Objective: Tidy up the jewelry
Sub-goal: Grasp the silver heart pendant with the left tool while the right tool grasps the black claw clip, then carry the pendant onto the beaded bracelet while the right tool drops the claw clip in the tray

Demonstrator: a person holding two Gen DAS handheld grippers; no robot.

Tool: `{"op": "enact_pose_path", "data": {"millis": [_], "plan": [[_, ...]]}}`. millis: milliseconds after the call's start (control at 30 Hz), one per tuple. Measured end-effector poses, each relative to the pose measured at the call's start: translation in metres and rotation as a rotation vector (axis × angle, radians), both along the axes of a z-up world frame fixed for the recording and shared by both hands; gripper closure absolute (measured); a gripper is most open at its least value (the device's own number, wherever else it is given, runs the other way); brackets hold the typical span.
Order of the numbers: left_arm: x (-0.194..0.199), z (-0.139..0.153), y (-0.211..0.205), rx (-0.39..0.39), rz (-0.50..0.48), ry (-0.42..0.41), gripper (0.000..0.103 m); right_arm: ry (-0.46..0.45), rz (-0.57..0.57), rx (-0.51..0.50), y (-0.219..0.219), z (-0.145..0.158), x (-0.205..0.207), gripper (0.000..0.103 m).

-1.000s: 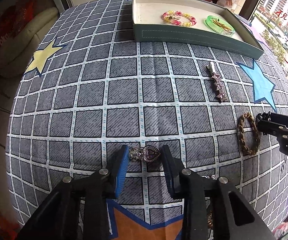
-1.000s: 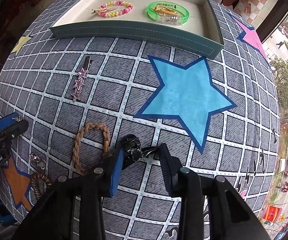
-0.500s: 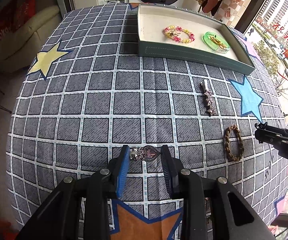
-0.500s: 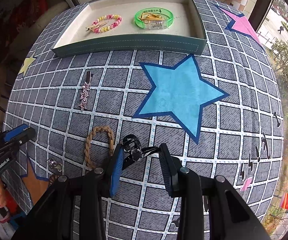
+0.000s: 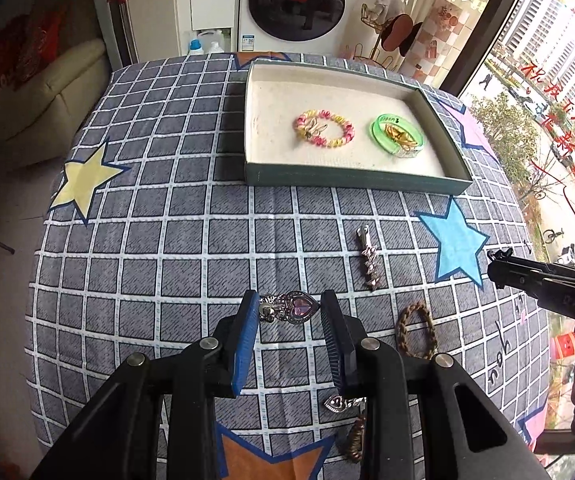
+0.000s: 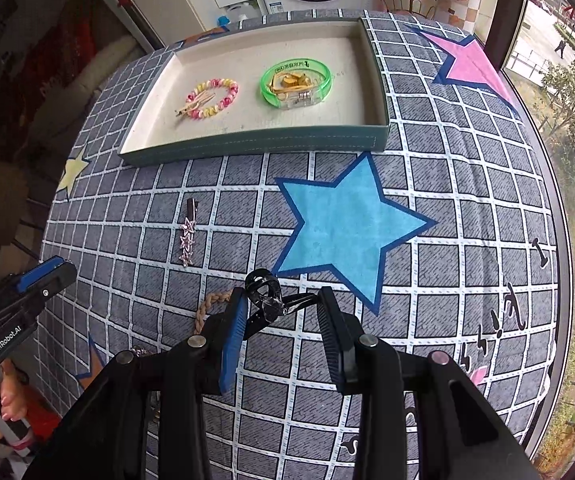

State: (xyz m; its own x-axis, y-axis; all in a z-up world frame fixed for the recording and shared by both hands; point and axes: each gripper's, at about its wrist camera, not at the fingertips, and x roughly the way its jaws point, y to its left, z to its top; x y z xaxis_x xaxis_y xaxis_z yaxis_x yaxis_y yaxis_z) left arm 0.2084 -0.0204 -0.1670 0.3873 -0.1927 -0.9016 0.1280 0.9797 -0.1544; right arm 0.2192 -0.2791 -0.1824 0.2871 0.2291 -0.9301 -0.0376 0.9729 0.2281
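The left tongs (image 5: 289, 314) held a heart clip (image 5: 289, 307) crosswise between the pads, above the near middle of the worktop (image 5: 159, 240). The right tongs (image 6: 281, 308) gripped a black claw clip (image 6: 265, 294), likewise lifted clear. Both pieces looked light and rigid; the heart clip's metal is probably slick, so a squeeze across its ends suits it, while the claw clip's thin prongs could twist in the pads. A star clip (image 5: 368, 258) and a braided band (image 5: 415, 330) lay flat on the quilted check cloth, soft enough to give under the pads. The tray (image 5: 351, 182) sat at the far side, holding a bead bracelet (image 5: 324, 129) and a green bangle (image 5: 397, 134). A washer (image 5: 287, 4) stood beyond, with a window on the right.
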Motion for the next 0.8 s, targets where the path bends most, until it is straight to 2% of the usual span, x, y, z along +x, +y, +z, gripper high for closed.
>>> {"op": "enact_pose_path", "data": {"millis": [467,800], "plan": [[0.065,0.031,-0.032,-0.019,-0.03,-0.08,0.059,-0.081,-0.032,0.039,-0.022,0.033,0.068,0.064],[0.124,0.021,-0.048,0.015,-0.001,-0.102,0.059,-0.09,-0.041,0.059,-0.031,0.028,0.126,0.064]]}}
